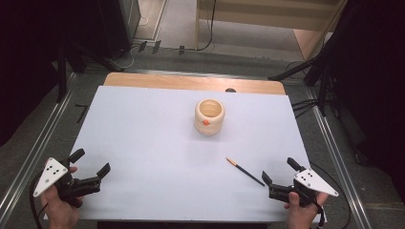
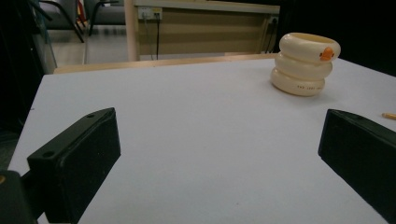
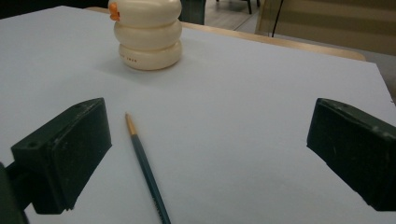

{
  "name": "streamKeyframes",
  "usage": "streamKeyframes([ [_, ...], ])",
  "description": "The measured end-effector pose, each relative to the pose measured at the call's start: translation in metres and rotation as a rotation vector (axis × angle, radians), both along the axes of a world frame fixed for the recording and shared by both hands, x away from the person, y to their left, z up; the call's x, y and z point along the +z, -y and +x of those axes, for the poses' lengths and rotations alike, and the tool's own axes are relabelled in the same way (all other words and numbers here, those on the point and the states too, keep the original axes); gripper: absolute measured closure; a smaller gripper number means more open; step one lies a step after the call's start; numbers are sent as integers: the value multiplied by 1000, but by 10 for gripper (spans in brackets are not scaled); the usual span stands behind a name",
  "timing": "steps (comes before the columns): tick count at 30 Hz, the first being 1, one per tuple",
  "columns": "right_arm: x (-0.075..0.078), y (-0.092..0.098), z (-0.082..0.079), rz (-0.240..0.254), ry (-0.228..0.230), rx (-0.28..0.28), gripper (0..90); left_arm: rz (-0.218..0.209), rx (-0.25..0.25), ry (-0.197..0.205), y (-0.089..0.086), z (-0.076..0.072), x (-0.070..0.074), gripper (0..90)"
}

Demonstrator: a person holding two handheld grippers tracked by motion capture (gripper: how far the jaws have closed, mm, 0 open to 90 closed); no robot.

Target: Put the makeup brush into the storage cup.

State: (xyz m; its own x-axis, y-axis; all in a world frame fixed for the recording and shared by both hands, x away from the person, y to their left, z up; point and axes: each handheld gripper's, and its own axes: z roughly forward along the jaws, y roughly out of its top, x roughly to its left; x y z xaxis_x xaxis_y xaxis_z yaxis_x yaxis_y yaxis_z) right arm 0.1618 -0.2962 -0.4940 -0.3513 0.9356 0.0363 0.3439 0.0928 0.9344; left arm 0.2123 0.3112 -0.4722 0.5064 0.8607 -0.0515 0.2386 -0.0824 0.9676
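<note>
Tools both wide open, empty: my left tool (image 1: 90, 161) near left, right tool (image 1: 281, 171) near right beside pencil (image 1: 245, 171); cream ringed pot (image 1: 209, 117) mid-table (image 1: 143, 129).

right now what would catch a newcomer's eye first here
The cream ringed holder with an orange spot stands alone past the middle of the white table. A dark pencil lies nearer, just ahead of the right gripper. The left gripper is open at the near left corner.

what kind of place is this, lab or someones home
Likely a lab or recording studio, not a home: a white-topped table set between floor rails, dark stands and trailing cables, and a handheld left gripper and right gripper.
</note>
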Motion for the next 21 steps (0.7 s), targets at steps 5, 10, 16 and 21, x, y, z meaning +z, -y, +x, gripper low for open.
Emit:
streamKeyframes([
  [5,5,-2,-1,-7,3,0,29,19,15,7,0,-3,1,0],
  [10,15,-1,-2,-23,-8,22,46,25,14,16,0,-5,2,0],
  [16,22,-1,4,-43,-83,58,62,30,13,20,3,-6,0,0],
  [21,26,-1,10,-83,-143,83,86,38,7,24,4,-7,0,0],
])
